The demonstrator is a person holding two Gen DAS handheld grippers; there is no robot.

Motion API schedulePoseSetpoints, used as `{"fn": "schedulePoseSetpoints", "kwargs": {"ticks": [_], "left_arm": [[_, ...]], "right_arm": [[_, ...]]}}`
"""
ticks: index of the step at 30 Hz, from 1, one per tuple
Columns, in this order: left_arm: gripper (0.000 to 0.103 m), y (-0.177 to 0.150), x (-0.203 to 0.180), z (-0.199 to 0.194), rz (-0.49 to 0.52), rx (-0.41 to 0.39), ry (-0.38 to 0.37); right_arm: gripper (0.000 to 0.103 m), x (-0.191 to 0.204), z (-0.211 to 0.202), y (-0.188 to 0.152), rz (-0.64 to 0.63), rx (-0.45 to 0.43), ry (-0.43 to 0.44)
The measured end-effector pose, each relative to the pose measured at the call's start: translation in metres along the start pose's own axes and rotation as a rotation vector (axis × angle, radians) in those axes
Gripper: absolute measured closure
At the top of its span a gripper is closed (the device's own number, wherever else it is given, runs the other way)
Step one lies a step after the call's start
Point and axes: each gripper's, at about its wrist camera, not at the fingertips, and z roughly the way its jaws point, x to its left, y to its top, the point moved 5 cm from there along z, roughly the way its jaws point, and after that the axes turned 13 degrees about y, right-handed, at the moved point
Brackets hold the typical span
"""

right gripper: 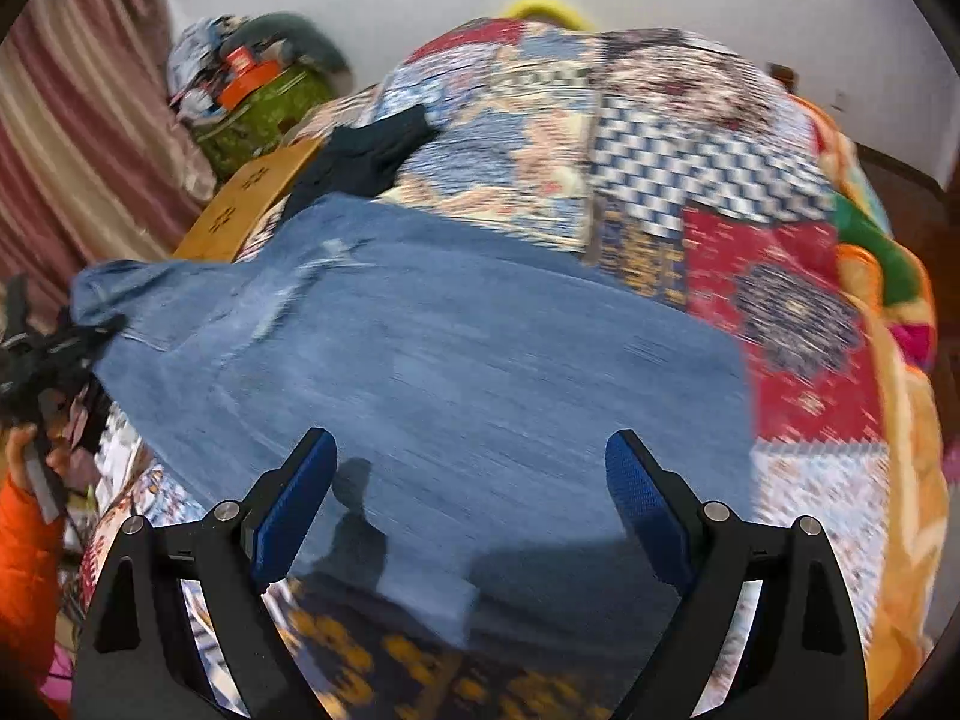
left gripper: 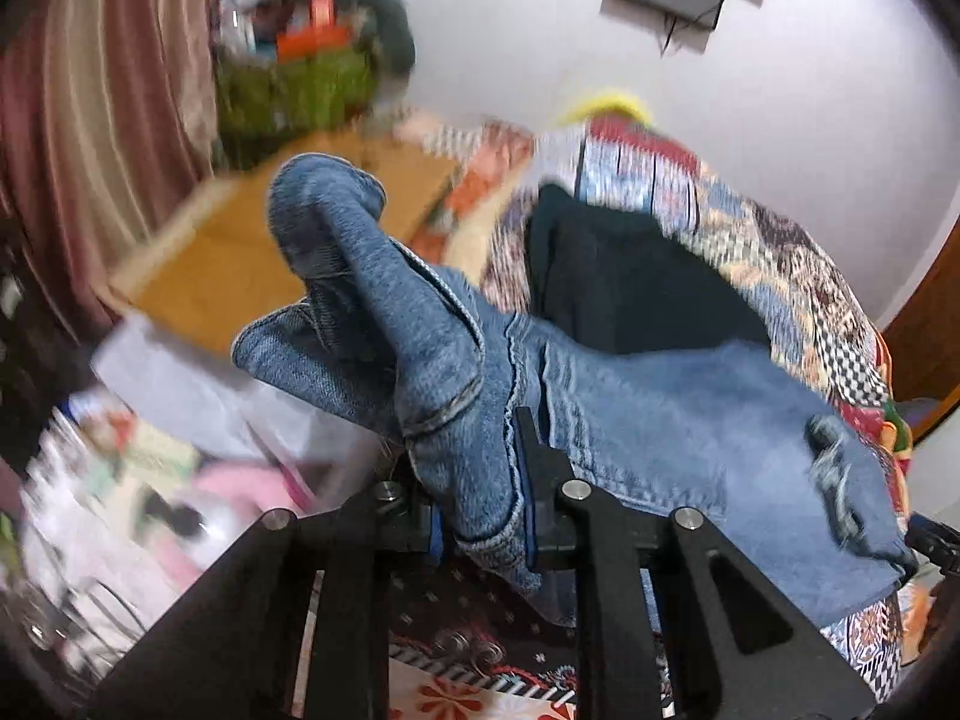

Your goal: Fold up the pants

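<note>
Denim in the grip: the left gripper (left gripper: 480, 516) is clamped on a bunched fold of the blue jeans (left gripper: 660, 420), lifting it clear of the bed.

Nearest the lens, its jaws pinch the cloth tight, the fold rising past them; the rest of the jeans trails down onto the patchwork quilt (left gripper: 810, 288), beside a dark garment (left gripper: 630, 276). The right gripper (right gripper: 471, 498) hovers over the flat denim with jaws wide apart, holding nothing. Beyond stand a wooden headboard (right gripper: 240, 210) and a striped curtain (right gripper: 78, 120).
</note>
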Motion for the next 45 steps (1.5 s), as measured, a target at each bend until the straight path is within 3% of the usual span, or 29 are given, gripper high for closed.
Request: {"fn": "schedulePoseSetpoints", "kwargs": {"ticks": [4,8,16,21,26,33,37,42,43,44,45], "left_arm": [[0.085,0.041,-0.008,-0.043,-0.002,-0.133,0.036],[0.085,0.070,-0.051,-0.080,0.074,-0.253,0.003],[0.086,0.079,-0.183,-0.133,0.247,-0.307,-0.280],[0.087,0.062,-0.268,-0.145,0.321,-0.267,-0.456],[0.087,0.009,-0.334,-0.126,0.417,-0.103,-0.570],[0.087,-0.068,-0.384,-0.087,0.578,0.078,-0.571],[0.086,-0.090,-0.385,-0.077,0.628,0.097,-0.542],[0.081,-0.094,-0.384,-0.077,0.649,0.109,-0.505],[0.075,-0.093,-0.383,-0.076,0.650,0.119,-0.496],[0.050,-0.094,-0.381,-0.072,0.650,0.129,-0.473],[0.038,-0.094,-0.378,-0.072,0.647,0.131,-0.453]], "right_arm": [[0.013,-0.033,-0.021,-0.012,0.074,-0.016,-0.053],[0.013,-0.055,-0.025,-0.023,0.137,-0.018,-0.060],[0.014,-0.057,-0.010,-0.028,0.183,-0.034,0.035],[0.016,-0.055,-0.014,-0.027,0.168,-0.041,0.051],[0.016,-0.051,-0.018,-0.029,0.151,-0.045,0.051],[0.016,-0.048,-0.024,-0.035,0.148,-0.042,0.061],[0.016,-0.045,-0.028,-0.037,0.143,-0.048,0.053],[0.015,-0.042,-0.032,-0.038,0.130,-0.061,0.030],[0.015,-0.041,-0.033,-0.039,0.126,-0.063,0.026],[0.015,-0.039,-0.035,-0.039,0.121,-0.065,0.020],[0.015,-0.037,-0.037,-0.040,0.114,-0.065,0.014]]}}
